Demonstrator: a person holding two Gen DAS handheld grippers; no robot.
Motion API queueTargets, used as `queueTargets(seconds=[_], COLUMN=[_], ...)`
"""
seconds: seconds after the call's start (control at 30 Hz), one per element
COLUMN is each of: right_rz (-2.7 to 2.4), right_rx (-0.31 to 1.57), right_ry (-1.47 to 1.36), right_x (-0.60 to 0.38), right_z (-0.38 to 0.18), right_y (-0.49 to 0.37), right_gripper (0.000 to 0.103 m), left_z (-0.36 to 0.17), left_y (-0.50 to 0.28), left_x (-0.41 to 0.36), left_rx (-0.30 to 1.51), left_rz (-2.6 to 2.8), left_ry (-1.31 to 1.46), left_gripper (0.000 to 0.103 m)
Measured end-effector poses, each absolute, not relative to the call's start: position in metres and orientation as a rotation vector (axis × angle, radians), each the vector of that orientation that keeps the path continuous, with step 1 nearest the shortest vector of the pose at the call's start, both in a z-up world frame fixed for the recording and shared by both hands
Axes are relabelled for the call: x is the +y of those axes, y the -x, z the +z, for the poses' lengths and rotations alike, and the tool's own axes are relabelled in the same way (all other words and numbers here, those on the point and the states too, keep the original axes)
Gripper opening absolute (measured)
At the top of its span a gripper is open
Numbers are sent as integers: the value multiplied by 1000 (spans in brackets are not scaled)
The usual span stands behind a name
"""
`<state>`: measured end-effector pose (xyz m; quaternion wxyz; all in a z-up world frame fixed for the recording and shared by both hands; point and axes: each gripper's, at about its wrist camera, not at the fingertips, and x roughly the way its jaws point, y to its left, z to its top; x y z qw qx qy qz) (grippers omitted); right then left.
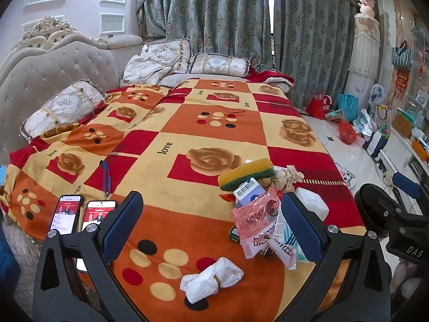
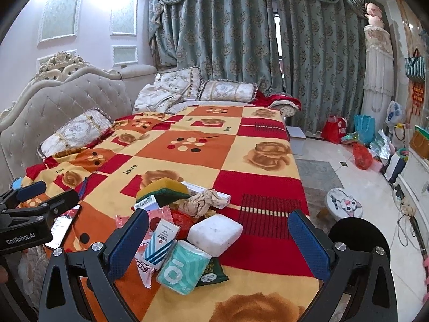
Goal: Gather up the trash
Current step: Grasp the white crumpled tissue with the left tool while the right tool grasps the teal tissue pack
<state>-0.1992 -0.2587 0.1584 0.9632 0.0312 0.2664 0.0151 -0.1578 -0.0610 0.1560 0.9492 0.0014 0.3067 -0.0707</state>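
Observation:
A pile of trash lies on the bed's patterned blanket [image 1: 187,134]: a yellow-green sponge [image 1: 245,173], a pink wrapper [image 1: 254,212], a white block [image 2: 214,233], a teal tissue pack [image 2: 183,269], a striped small box [image 2: 161,244] and a crumpled beige rag [image 2: 202,201]. A crumpled white tissue [image 1: 211,277] lies apart, low between my left fingers. My left gripper [image 1: 211,230] is open and empty, the pile at its right finger. My right gripper [image 2: 218,244] is open and empty, with the pile between its fingers.
Two lit phones [image 1: 83,214] lie on the blanket at the left. Pillows [image 1: 61,107] and a tufted headboard [image 1: 53,64] are behind. Bags [image 2: 348,131] and a cat-print stool [image 2: 343,204] stand on the floor to the right.

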Motion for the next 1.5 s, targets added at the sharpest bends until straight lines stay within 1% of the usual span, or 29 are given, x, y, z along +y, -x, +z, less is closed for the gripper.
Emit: queueTargets(seconds=[0.5,0.73,0.9,0.97,1.03,1.13,1.27,1.37,1.4,1.43,1.47,1.5], right_rz=[63,115,155,188,213,257,311,290,285,291,297,302], right_rx=[571,629,668,705,738,785,848,890,904,919,929,937], right_ry=[-73,-58,-42,-41,-33,-43,-153,-178,-186,-214,-236,-258], right_x=[-260,-265,-268,-266,-264,-260,-259,-253,-252,-250,-250,-249], right_z=[152,139,123,114,106,94,77,65,62,56,53,50], right_y=[196,192,196,195,194,189,176,164,160,154,150,146], right_gripper=[103,103,102,97,87,80,79,79,79,78,77,72], left_z=[151,148,141,130,118,99,72,55,50,44,41,37], left_y=[156,149,144,143,144,145,142,137,135,134,131,129], left_x=[-58,-51,-38,-36,-36,-39,-42,-43,-43,-43,-42,-42], left_rx=[641,669,737,794,847,904,975,1017,1029,1044,1058,1074], left_rz=[-145,-171,-237,-283,-308,-328,-332,-326,-321,-317,-317,-320], left_ry=[-11,-51,-41,-58,-80,-117,-159,-178,-183,-184,-182,-175], left_gripper=[102,102,102,102,102,102,102,102,100,94,90,83])
